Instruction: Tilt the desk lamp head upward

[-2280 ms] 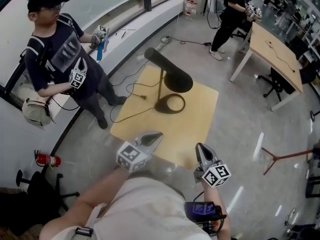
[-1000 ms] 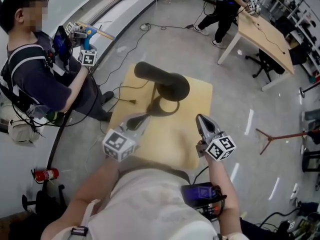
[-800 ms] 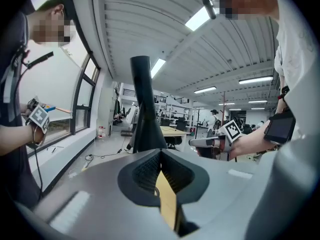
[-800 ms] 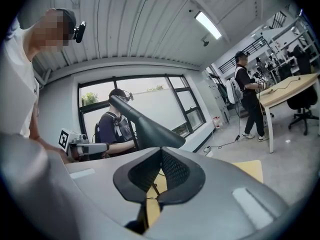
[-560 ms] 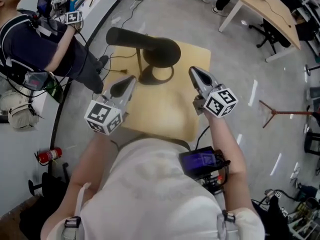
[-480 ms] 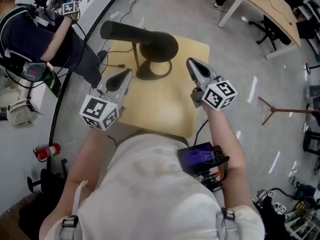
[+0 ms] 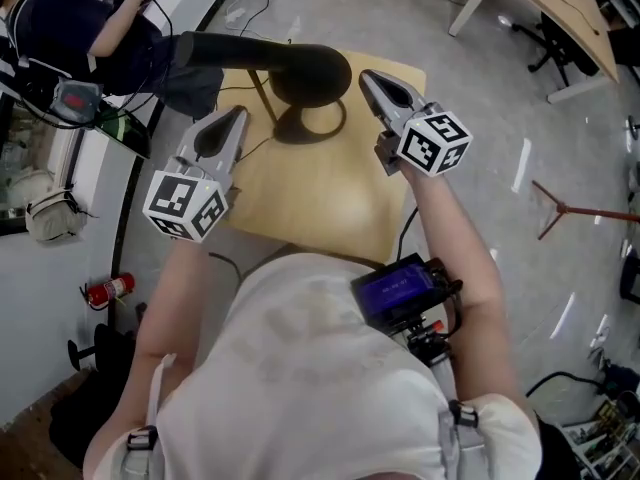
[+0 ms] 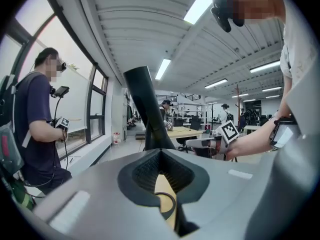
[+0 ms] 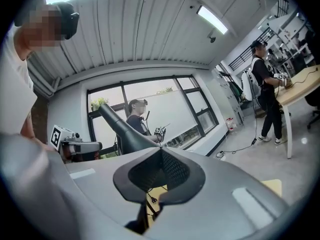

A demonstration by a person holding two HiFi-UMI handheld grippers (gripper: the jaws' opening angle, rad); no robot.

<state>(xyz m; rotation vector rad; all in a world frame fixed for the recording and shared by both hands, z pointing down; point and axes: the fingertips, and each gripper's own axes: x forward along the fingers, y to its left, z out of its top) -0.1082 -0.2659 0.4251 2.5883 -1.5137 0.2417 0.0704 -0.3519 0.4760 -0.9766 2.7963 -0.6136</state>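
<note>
Where the head view looks down, the desk lamp [image 7: 312,70] stands on the desk [image 7: 330,208], toward its far edge, stem [image 7: 266,98] half hidden under its black head [image 7: 240,50]. The left hand-held gripper [image 7: 232,123] and right hand-held gripper [image 7: 375,86] flank it, closed, empty. Left gripper view: shut jaws cover the stem, leaving head and base ring [image 8: 172,199]. Right gripper view: only its head clears the shut jaws.

You are in a big work room, like a lab or an office. You can see long ceiling lights [image 8: 200,4], tall windows [image 9: 192,109], a wooden desk [image 7: 565,13] and another person [image 8: 35,119] wearing gear.
</note>
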